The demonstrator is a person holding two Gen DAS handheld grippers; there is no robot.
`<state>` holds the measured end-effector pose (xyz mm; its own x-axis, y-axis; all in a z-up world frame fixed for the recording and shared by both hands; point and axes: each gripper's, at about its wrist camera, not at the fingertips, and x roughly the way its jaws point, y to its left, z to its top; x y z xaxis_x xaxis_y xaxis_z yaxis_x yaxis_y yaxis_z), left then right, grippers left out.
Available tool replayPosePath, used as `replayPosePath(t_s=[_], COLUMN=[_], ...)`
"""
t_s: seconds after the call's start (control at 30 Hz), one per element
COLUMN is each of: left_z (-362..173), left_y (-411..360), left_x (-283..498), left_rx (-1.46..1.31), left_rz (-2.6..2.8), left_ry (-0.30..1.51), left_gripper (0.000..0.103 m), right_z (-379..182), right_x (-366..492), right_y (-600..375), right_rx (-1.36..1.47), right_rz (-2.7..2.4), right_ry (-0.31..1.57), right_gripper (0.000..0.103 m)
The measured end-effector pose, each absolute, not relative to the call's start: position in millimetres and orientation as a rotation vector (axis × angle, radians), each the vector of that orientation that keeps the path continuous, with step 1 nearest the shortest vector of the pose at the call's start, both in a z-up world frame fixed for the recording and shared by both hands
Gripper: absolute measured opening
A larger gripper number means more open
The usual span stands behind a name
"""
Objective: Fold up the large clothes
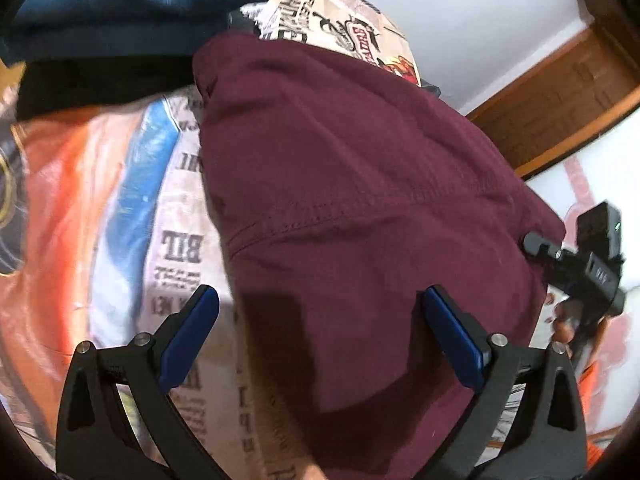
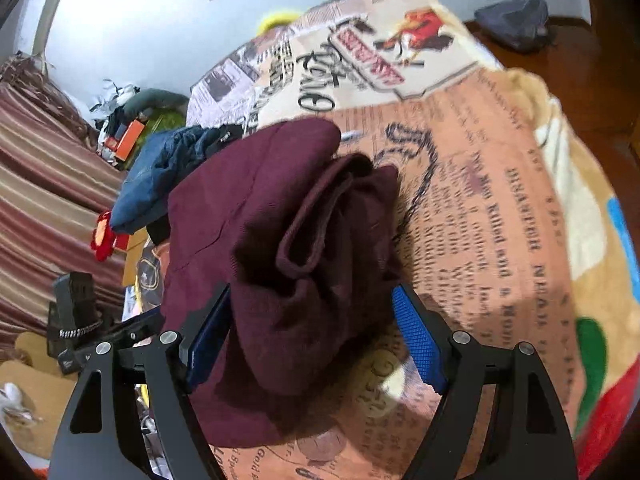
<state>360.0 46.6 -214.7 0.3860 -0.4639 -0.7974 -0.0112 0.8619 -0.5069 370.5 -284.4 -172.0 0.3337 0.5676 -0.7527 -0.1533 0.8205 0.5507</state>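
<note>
On the newspaper-print bedspread (image 2: 500, 200) sits the folded maroon cotton garment (image 2: 280, 220); both grippers, left gripper (image 1: 320, 320) and right gripper (image 2: 316, 328), hang spread wide, gripping nothing; that loose bunched flap could probably flop open.

Maroon garment (image 2: 280, 232), partly folded, bunched folds on top, lying on printed bedspread (image 2: 500, 208)

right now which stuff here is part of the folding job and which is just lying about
Part of the job:
- maroon garment, half folded on the printed blanket
- left gripper, open over it
- right gripper, open around its bunched end

Just lying about:
- blue clothes beside the maroon one
- orange box
- grey bag on the floor
- striped curtain
</note>
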Motion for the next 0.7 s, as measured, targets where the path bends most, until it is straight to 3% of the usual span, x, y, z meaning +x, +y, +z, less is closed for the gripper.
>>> replayPosePath(t_s=[0.1, 0.5, 0.57, 0.7], left_z=[-226, -248, -247, -244], left_y=[46, 33, 34, 36], left_x=[372, 407, 405, 396], left_rx=[-0.540, -0.651, -0.657, -0.647], left_rz=[-0.333, -0.379, -0.386, -0.383], left_ry=[1.184, 1.216, 1.206, 1.173], left_gripper=[0.103, 0.103, 0.102, 0.081], right_z=[-182, -194, -195, -191], right_x=[376, 394, 395, 394], right_y=[-290, -282, -276, -274], right_rx=[0.463, 0.509, 0.508, 0.517], right_rz=[0.510, 0.560, 0.568, 0.578], right_ry=[1.157, 1.183, 1.188, 1.189], right_gripper=[0.086, 0.091, 0.087, 0.063])
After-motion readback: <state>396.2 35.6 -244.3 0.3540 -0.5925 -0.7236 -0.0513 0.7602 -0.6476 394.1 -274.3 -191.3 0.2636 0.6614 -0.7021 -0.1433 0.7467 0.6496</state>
